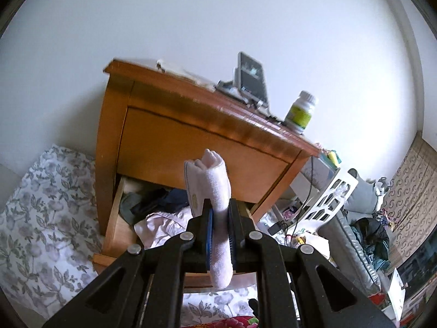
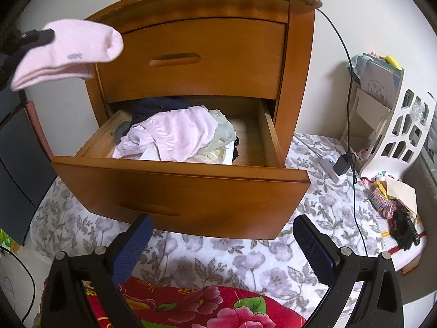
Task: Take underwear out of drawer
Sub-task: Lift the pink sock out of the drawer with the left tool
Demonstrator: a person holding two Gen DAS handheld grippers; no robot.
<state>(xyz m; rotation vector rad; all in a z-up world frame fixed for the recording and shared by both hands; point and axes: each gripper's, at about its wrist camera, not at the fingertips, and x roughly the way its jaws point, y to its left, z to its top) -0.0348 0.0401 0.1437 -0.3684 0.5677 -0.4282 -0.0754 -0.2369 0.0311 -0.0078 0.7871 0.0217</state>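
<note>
My left gripper (image 1: 220,214) is shut on a folded pale pink garment (image 1: 215,180) and holds it in the air above the open lower drawer (image 1: 114,213) of a wooden nightstand (image 1: 191,136). The right wrist view shows the same pink garment (image 2: 73,52) at the upper left, clamped by the left gripper (image 2: 35,37), clear of the drawer (image 2: 191,170). A pile of clothes (image 2: 174,134), pale pink on top with dark pieces behind, lies in the drawer. My right gripper (image 2: 222,220) is open and holds nothing, low in front of the drawer's front panel.
The upper drawer (image 2: 202,57) is closed. A green-labelled bottle (image 1: 300,112) and a phone on a stand (image 1: 251,79) sit on the nightstand. A white cut-out rack (image 2: 396,136), a charger and cable (image 2: 342,164) stand to the right. Floral sheet (image 2: 245,259) and red blanket (image 2: 204,309) lie below.
</note>
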